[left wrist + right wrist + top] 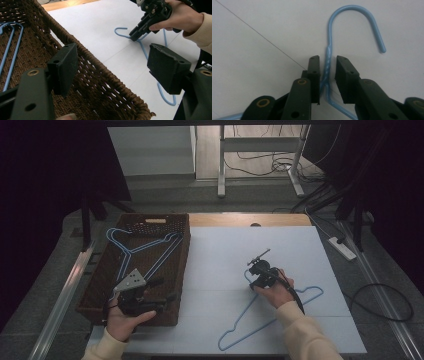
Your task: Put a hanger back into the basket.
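Blue wire hanger (272,312) lies flat on the white sheet (225,255) covering the table, on the right half, with its hook pointing toward the far left and its triangular body spreading back toward the person. The right gripper (256,280) is down on it at the neck. In the right gripper view the two black jaws stand either side of the twisted neck of the hanger (327,66), one jaw pressed against the wire and the other with a narrow gap showing, so the jaws are nearly closed around it but not clamped tight. The curved hook arches free above the jaws.

Off to the left sits a dark brown woven wicker basket (102,285), its right wall running along the edge of the white sheet. A second blue wire hanger (142,247) rests inside it, toward the far end. The left gripper (167,290) hangs over the near right part of the basket, jaws spread wide and holding nothing. In the left gripper view the basket rim (100,72) cuts diagonally between those jaws, standing between that gripper and the hanger on the sheet.

Beyond the table are white metal legs of a frame (221,165), loose black cables on the floor (320,195) and a white power strip (342,248).
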`<action>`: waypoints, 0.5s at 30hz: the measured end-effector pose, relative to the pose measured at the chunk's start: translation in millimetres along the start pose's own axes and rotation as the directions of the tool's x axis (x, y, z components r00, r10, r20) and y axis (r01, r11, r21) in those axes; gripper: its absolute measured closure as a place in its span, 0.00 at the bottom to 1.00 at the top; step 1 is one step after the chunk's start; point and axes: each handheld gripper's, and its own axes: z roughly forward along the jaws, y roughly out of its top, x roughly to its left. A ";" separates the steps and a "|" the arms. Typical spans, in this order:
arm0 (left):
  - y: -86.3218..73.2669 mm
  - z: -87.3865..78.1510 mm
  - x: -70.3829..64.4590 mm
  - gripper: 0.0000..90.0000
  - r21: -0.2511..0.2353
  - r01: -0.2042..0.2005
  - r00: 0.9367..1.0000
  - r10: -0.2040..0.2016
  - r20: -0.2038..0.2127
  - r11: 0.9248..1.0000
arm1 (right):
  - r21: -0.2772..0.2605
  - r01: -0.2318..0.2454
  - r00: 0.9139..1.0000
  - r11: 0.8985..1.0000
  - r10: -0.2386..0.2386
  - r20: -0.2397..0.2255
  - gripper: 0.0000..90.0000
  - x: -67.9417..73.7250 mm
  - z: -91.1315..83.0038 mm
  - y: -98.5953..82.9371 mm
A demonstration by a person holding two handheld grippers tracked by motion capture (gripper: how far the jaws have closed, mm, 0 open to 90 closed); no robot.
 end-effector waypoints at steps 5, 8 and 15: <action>0.6 -0.4 -1.6 0.28 -0.003 -0.004 1.000 0.004 0.000 1.000 | 0.039 -0.053 0.999 0.998 0.053 0.007 0.93 1.0 0.7 5.4; 1.5 -1.2 -3.4 0.28 -0.007 -0.008 1.000 0.008 0.003 1.000 | 0.041 -0.065 0.998 0.997 0.064 0.016 0.96 2.7 0.7 5.7; 5.0 1.0 -11.2 0.28 -0.007 -0.026 0.999 0.026 0.019 1.000 | 0.003 -0.074 0.997 0.997 0.074 0.008 0.96 2.8 -0.9 0.3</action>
